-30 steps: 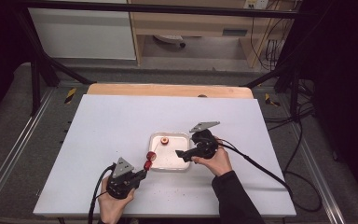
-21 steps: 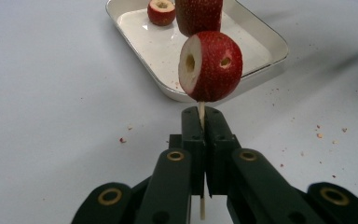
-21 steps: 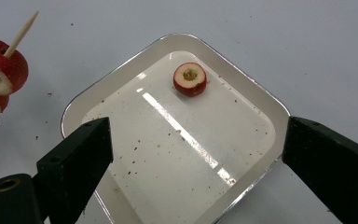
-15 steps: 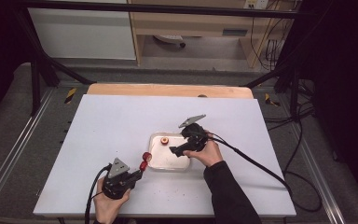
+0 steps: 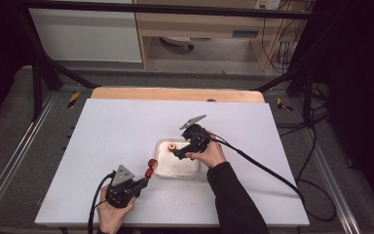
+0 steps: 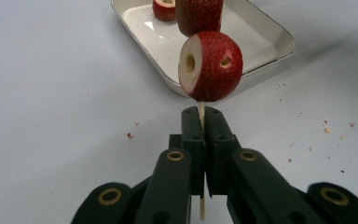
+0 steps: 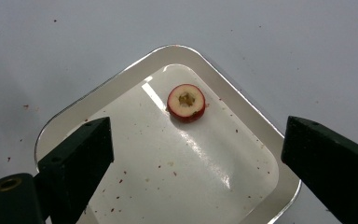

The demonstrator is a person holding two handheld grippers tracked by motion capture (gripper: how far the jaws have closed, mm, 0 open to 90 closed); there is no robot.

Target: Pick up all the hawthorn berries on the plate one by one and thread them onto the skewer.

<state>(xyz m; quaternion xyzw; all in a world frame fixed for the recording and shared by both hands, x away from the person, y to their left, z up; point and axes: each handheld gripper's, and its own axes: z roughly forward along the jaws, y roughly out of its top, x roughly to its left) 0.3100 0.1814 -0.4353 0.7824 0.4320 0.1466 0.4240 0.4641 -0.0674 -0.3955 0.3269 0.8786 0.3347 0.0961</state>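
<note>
Right gripper view, fruit piece [image 7: 186,102] in tray [image 7: 242,98]

The left gripper [image 5: 143,181] sits low near the front edge, held from below by the left hand [image 5: 111,214], its fingers [image 6: 193,140] pressed together. The right gripper [image 5: 179,152] is held farther forward by the right hand [image 5: 208,155], dark sleeve trailing back, its fingers [image 7: 77,158] spread wide, angled downward
</note>
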